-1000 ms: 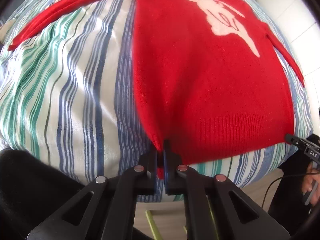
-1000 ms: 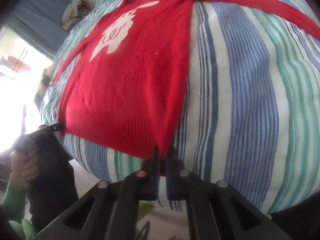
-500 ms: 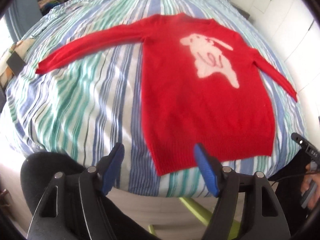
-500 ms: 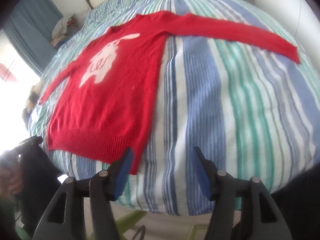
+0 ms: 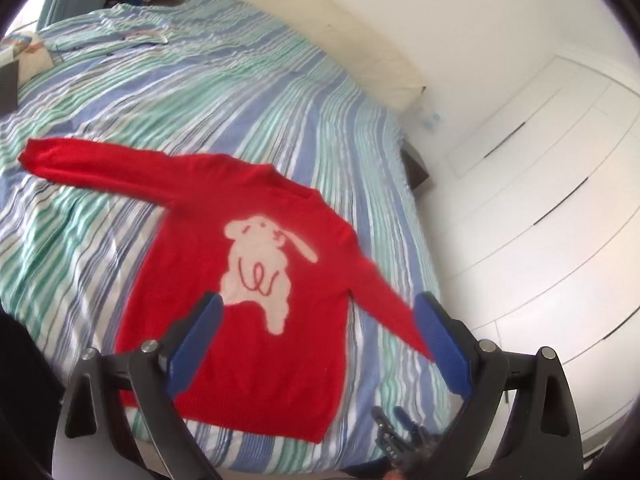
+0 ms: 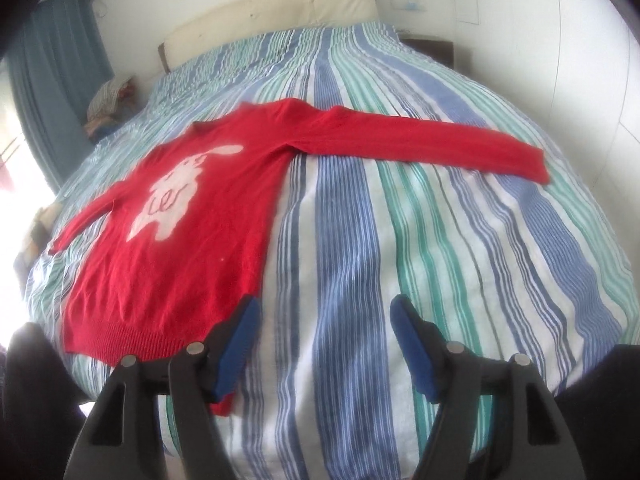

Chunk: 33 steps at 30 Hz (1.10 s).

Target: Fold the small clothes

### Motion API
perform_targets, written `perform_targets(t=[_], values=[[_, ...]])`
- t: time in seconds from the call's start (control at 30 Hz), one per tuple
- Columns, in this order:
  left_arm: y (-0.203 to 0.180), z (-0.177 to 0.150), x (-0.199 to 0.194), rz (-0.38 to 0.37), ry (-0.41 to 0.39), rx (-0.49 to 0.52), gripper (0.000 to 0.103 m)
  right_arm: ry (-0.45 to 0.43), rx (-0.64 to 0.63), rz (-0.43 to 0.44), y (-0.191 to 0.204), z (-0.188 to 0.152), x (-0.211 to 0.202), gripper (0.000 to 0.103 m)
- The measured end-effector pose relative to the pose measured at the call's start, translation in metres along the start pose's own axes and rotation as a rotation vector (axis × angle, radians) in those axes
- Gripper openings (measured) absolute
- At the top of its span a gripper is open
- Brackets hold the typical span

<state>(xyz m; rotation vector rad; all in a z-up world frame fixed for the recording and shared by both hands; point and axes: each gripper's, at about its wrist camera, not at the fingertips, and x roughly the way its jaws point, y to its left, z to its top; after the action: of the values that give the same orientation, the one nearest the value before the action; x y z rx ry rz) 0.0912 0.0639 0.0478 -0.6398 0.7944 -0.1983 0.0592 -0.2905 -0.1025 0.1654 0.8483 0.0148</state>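
Observation:
A red sweater (image 5: 312, 208) with a white rabbit (image 5: 260, 268) on its chest lies flat, face up, on the striped bed, both sleeves spread out. My left gripper (image 5: 318, 308) hovers high above the sweater's lower half. Its jaws are opening wide and nothing is between them. In the right wrist view the sweater (image 6: 192, 248) fills the left side, with one sleeve (image 6: 440, 140) stretched to the right. My right gripper (image 6: 325, 308) hangs over the hem's near corner and the bare bedcover. Its jaws are also opening, with nothing held.
The bedcover (image 6: 400, 220) has blue, green and white stripes. A cream headboard (image 6: 280, 12) stands at the far end. White wardrobe doors (image 5: 540, 200) line the right wall. A clothes pile (image 6: 108, 96) and a blue curtain (image 6: 52, 80) are at the far left.
Both grippers were shut on the sweater's hem corners; they have let go and opened. The left one rose well above the bed and tilted up, the right one rose a little.

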Motion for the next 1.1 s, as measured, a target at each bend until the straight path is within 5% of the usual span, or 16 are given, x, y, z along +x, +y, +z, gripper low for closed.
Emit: perform_targets(t=[0.5, 1.1], values=[[0.073, -0.056, 0.052, 0.388, -0.014, 0.095, 0.096, 0.01, -0.018, 0.002, 0.004, -0.006, 0.007, 0.067], [0.126, -0.06, 0.067, 0.525, -0.02, 0.083, 0.096, 0.002, -0.028, 0.001, 0.005, -0.005, 0.009, 0.068]])
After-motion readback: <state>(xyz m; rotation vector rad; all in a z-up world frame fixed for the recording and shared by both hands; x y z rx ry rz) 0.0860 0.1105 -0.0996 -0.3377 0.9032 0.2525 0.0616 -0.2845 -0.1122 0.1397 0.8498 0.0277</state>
